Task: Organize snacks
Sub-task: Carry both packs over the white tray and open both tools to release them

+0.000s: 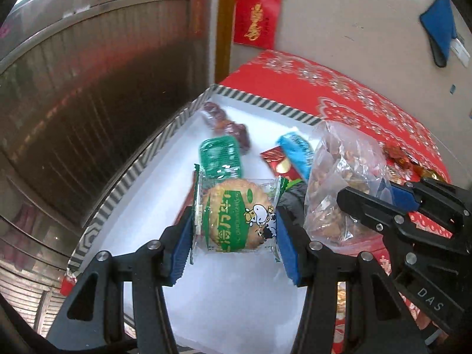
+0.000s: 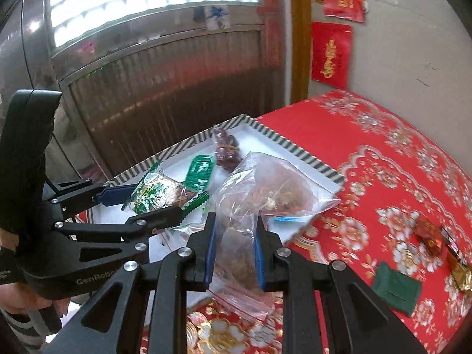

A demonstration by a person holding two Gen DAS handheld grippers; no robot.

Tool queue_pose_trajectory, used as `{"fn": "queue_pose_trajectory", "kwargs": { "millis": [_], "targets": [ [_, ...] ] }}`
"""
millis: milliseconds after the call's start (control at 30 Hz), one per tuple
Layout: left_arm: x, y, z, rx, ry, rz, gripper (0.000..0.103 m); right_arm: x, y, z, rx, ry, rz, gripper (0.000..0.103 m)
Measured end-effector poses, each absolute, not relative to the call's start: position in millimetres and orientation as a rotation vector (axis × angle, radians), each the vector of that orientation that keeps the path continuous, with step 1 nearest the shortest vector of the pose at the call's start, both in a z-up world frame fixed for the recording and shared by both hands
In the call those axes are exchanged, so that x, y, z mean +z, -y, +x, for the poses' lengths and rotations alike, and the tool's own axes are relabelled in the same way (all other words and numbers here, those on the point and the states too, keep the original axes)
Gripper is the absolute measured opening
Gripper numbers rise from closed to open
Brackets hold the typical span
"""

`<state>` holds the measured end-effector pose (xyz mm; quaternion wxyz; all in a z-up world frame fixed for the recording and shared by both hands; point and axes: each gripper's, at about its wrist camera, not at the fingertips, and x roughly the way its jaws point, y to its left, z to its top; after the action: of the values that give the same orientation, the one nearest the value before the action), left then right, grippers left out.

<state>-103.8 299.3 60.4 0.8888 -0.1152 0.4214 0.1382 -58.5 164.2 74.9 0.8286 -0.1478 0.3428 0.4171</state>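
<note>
We had the left gripper (image 1: 233, 221) pinching a wrapped rice cracker (image 1: 234, 216) by its edges, over the white tray (image 1: 153, 159). A slack packet held that way could have twisted out and landed off the tray's striped rim. Beyond its tips, inside the tray, lay a green packet (image 1: 219, 159), dark wrapped sweets (image 1: 225, 121), and further right a blue packet (image 1: 295, 150): these crowded the far landing spots.

Just right of it, our right gripper (image 2: 234, 247) was pressed together on a clear bag of nuts (image 2: 259, 188), which sagged over the tray's near corner. The film could have slipped. Right again, on the red tablecloth (image 2: 368, 135), a green pouch (image 2: 396, 287) and gold-red candies (image 2: 430, 236) waited.
</note>
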Motion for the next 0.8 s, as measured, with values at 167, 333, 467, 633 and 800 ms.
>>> {"fn": "queue_pose_trajectory", "kwargs": {
  "millis": [167,333,467,633,800],
  "targets": [
    [53.1,-309.3,-106.2,0.310,-0.890,-0.251,0.055,67.0,-178.6,-59.0,0.908,-0.742,-0.334,0.021],
    [46.2,-313.3,-107.0,0.315,-0.906,-0.251,0.055,59.5,-187.8,-60.3,0.927,-0.759,-0.348,0.021],
    [41.1,-318.9,-110.6,0.328,-0.919,-0.252,0.055,53.1,-196.8,-63.5,0.946,-0.769,-0.363,0.021],
    [37.6,-323.2,-114.7,0.341,-0.931,-0.243,0.055,48.0,-203.6,-62.6,0.961,-0.780,-0.369,0.021],
    [33.8,-325.5,-117.9,0.351,-0.937,-0.237,0.055,42.6,-207.3,-62.7,0.973,-0.799,-0.367,0.021]
  ]
}}
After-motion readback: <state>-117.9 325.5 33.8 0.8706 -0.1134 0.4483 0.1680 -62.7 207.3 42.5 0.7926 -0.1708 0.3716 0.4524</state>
